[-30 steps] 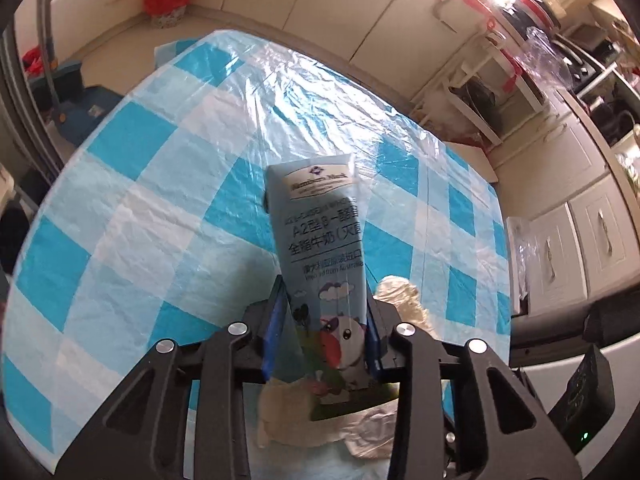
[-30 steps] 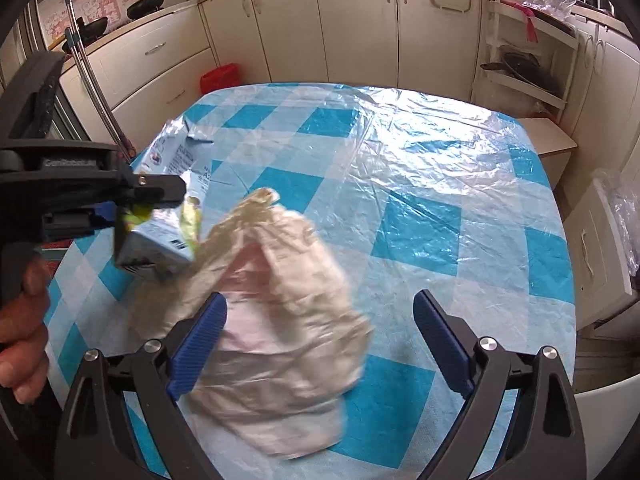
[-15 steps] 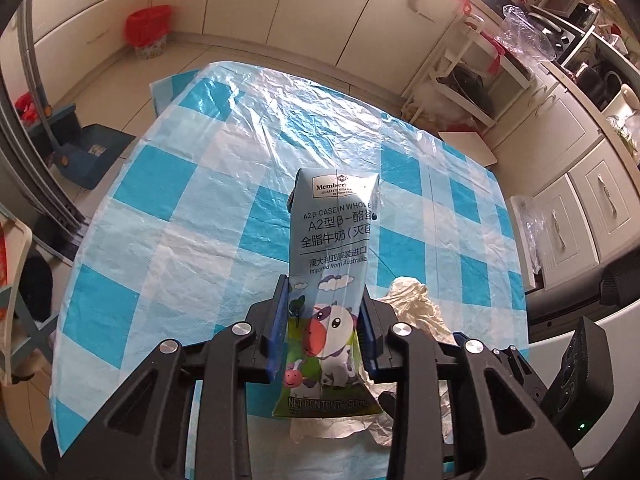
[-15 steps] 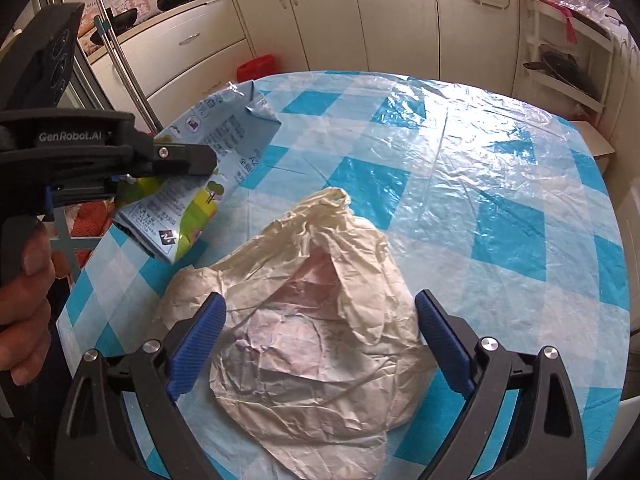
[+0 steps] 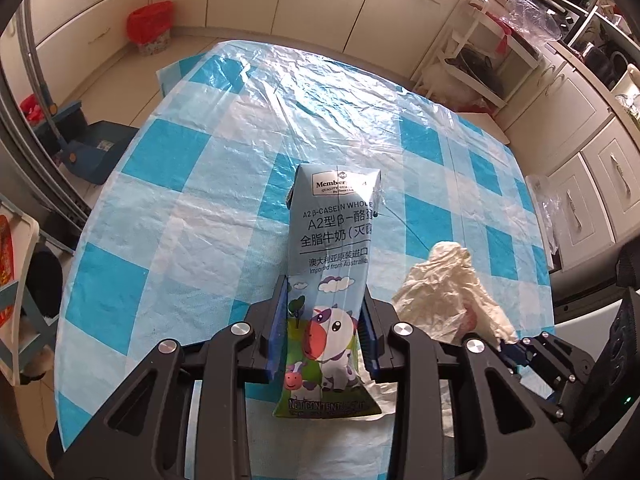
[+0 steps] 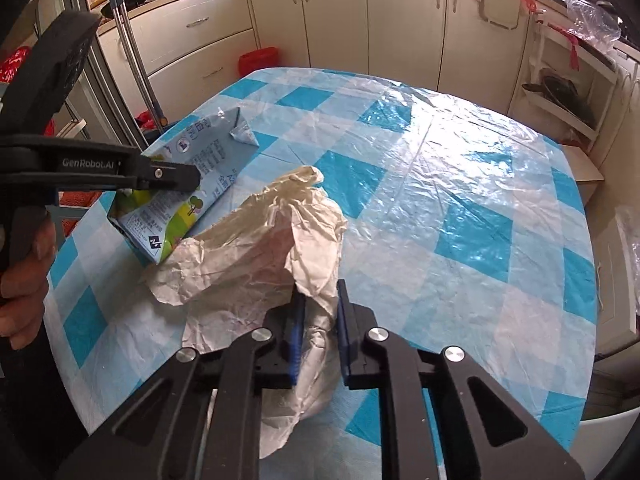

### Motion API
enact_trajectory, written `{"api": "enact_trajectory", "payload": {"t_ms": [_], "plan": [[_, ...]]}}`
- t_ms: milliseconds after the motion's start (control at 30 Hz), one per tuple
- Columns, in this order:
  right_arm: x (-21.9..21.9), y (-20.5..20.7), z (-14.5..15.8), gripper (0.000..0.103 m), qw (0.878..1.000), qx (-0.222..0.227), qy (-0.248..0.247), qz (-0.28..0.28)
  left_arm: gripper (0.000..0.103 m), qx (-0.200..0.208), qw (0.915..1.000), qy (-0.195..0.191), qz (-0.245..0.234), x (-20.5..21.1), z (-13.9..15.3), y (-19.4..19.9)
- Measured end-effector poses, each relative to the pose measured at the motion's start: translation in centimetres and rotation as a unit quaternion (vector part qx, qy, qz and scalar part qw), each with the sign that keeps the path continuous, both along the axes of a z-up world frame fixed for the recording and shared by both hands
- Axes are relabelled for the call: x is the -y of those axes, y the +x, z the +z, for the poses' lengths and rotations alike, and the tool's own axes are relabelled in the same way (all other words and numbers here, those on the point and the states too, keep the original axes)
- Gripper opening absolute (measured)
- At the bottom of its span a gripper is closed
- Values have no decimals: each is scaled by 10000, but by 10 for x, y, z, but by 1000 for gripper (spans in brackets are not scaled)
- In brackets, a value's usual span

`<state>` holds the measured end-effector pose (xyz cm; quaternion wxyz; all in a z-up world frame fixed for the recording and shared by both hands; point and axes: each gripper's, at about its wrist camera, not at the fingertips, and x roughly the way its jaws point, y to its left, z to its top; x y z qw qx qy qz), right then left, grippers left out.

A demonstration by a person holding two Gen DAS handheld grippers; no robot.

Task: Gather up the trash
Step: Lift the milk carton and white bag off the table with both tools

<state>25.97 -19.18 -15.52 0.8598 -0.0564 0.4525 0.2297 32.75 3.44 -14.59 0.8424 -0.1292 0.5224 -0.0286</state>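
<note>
Just now the right gripper (image 6: 318, 330) has been closing, and its blue-padded jaws pinch a fold of the crumpled cream-white paper wrapper (image 6: 256, 248), which has a faint pink stain near its middle. From the pinched fold the sheet spreads leftward and away over the round table with the blue-and-white checked plastic cover (image 6: 460, 184), its far tip raised in a small peak; its near part hangs down below the jaws. In the left wrist view the same wrapper (image 5: 448, 300) shows as a bunched mound on the near right of the table (image 5: 192, 200), just right of the left gripper.

The left gripper (image 5: 324, 332) is clamped on the lower part of a pale blue milk carton printed with a cartoon cow and green grass (image 5: 332, 272); both pads press its sides, which bow inward between them. The carton stands up away from the camera, its folded top toward the far side of the table and its green base toward the near edge. Seen from the right wrist, the carton (image 6: 196, 188) is tilted, held off the table at the near left, its low corner just beside or touching the wrapper's left edge; I cannot tell which. A hand (image 6: 24, 276) wraps the handle of that left gripper (image 6: 168, 178) at the left border.

Beyond the table, cream kitchen cabinets (image 6: 340, 20) line the far wall, and a small red bin (image 5: 150, 26) stands on the floor before them.
</note>
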Motion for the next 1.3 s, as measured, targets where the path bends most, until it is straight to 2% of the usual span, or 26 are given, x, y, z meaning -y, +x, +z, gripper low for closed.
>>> {"api": "enact_trajectory", "payload": {"t_ms": [133,200,267,300,633,867,1067,1300], "plan": [[27,3,5,15,9995,40,170,-273,40,-28,10000,65,49,3,-5,-3],[39,4,7,15,9988,34,271,-408,39,-4,9999,109,78,5,-8,-6],[47,5,9,15,9979,55,360,-531,33,71,9999,128,81,8,-8,-9],[53,5,11,15,9973,81,421,-590,29,126,9997,211,87,10,-6,-12],[87,-13,52,15,9870,883,939,-963,29,1042,9919,719,33,33,39,-58],[108,-32,72,15,9781,1353,1014,-1215,29,1316,9887,717,-34,42,62,-84],[134,-46,80,15,9687,1561,1088,-1594,29,1504,9853,785,-212,59,76,-100],[164,-69,86,15,9552,1812,1066,-2082,29,1641,9831,678,-446,84,89,-110]]}}
